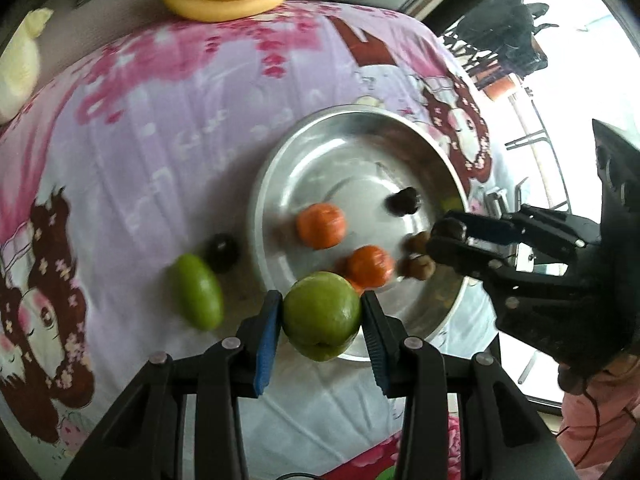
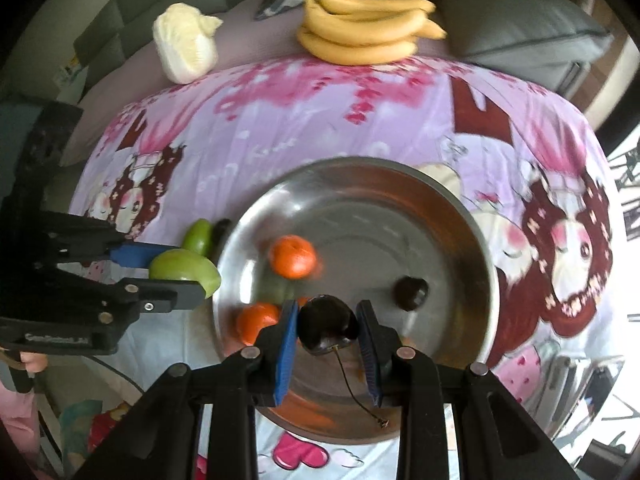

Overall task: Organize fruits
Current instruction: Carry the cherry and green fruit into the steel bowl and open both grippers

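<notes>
Left gripper (image 1: pixel 322 320) jaws clamp apple (image 1: pixel 322 316); right gripper (image 2: pixel 329 326) jaws clamp cherry (image 2: pixel 328 326) over bowl (image 2: pixel 472 216). Risk: round fruit slips, rolls off bed.

A table draped in a lilac cartoon-print cloth (image 2: pixel 320 120) carried a round steel basin (image 2: pixel 476 248) near its front edge. Just left of the basin lay an oval green fruit (image 1: pixel 196 292) touching a small dark fruit (image 1: pixel 222 251). At the far edge sat a bunch of yellow bananas (image 2: pixel 360 28) and a pale cabbage (image 2: pixel 185 42).
</notes>
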Tool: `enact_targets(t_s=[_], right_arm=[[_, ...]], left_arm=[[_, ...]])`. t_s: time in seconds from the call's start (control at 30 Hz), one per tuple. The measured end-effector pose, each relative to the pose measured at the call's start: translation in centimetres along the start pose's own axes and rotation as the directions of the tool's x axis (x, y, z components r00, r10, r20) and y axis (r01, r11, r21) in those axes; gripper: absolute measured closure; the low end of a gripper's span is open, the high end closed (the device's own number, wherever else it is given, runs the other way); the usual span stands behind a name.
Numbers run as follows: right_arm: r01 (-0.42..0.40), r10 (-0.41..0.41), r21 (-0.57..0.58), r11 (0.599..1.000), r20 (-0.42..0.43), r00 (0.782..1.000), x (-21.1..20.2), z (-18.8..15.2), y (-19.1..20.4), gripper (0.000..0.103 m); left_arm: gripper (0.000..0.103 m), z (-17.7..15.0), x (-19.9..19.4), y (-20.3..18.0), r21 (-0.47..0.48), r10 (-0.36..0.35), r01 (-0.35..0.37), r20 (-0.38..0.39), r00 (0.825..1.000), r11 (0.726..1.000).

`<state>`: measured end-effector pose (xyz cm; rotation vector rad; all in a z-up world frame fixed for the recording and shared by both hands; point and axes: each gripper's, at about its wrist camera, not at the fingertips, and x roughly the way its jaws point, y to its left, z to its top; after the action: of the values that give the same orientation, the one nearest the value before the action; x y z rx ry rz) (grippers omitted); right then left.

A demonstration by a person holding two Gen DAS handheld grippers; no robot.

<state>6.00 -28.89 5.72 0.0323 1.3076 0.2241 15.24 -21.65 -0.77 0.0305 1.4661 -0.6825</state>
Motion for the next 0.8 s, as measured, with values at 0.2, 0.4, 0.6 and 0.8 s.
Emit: enact_targets(t_s=[0.2, 0.4, 0.6, 0.8], right_arm=[[0.007, -0.006, 0.034, 0.999, -0.026, 1.0, 0.8, -1.1, -2.0, 0.072], [-0.004, 0.005, 0.017, 1.0, -0.051, 0.999, 2.0, -1.4, -1.9, 0.072], [-0.007, 0.007, -0.003, 1.0, -0.08, 0.997, 3.5, -1.6, -1.4, 0.072], [-0.001, 0.0, -0.011, 1.0, -0.104, 0.995, 4.7, -1.8, -1.1, 0.071]], left_arm=[[0.062, 1.6, 2.0, -1.0, -0.003, 0.016, -0.016, -0.026, 1.0, 1.0], [0.062, 1.9, 3.5, -0.5, -0.026, 0.031, -0.033, -0.058, 0.998, 0.999], [0.062, 2.2, 5.2, -0.4, -0.037, 0.047, -0.05, -0.08, 0.996, 0.998], [0.062, 2.5, 6.0, 0.1, -0.049, 0.051, -0.056, -0.09, 0.995, 0.997]])
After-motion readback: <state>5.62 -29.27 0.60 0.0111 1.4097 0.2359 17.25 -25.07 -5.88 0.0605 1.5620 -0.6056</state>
